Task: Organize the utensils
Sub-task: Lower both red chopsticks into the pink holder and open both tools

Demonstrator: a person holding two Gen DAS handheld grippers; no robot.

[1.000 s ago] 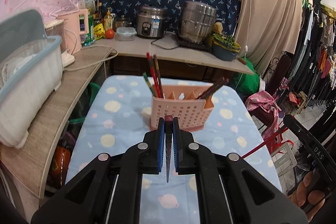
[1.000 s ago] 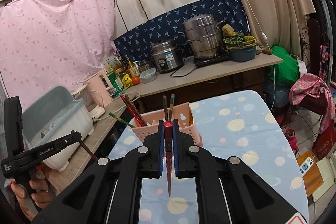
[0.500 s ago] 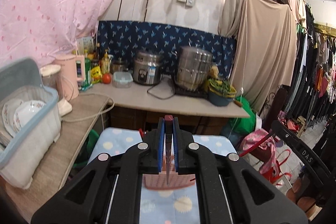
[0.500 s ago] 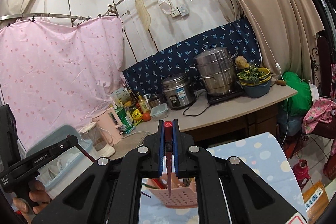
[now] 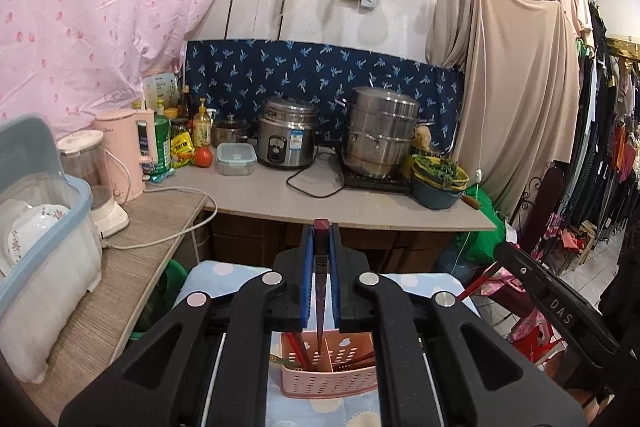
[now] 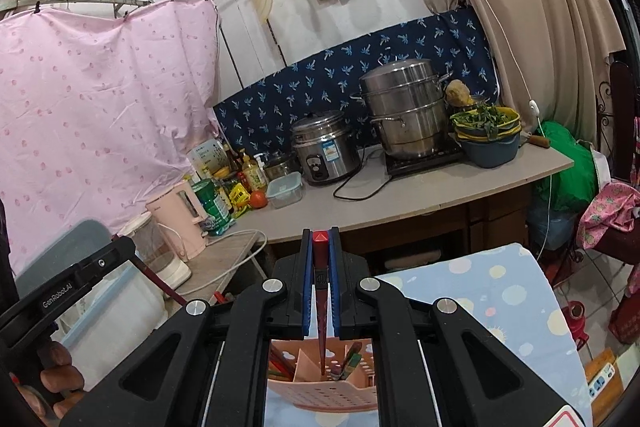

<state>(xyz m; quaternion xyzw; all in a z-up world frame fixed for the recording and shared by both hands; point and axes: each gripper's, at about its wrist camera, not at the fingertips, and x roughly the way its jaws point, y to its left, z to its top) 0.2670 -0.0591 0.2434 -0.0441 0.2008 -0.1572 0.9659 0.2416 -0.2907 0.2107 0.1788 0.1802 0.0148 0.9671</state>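
My left gripper [image 5: 321, 239] is shut on a dark red chopstick [image 5: 321, 291] held upright, its tip just above a compartment of the pink slotted utensil holder [image 5: 328, 375]. My right gripper [image 6: 320, 241] is shut on a red chopstick [image 6: 321, 307] whose tip hangs inside a middle compartment of the same holder [image 6: 320, 391]. The holder has several chopsticks leaning in its compartments. The left gripper also shows at the left of the right wrist view [image 6: 72, 287]. Both grippers stand right above the holder, which is mostly hidden behind them.
The holder stands on a table with a blue dotted cloth [image 6: 500, 291]. Behind runs a counter [image 5: 280, 195] with a rice cooker [image 5: 286, 133], a steamer pot [image 5: 380, 133], a pink kettle [image 5: 128, 151] and a dish bin [image 5: 40, 227] at the left. A chair [image 5: 548, 303] is at the right.
Both grippers have risen and tilted up over the holder, which has slid from mid-frame to below the fingers. Both chopstick tips have come down to the holder's compartments.
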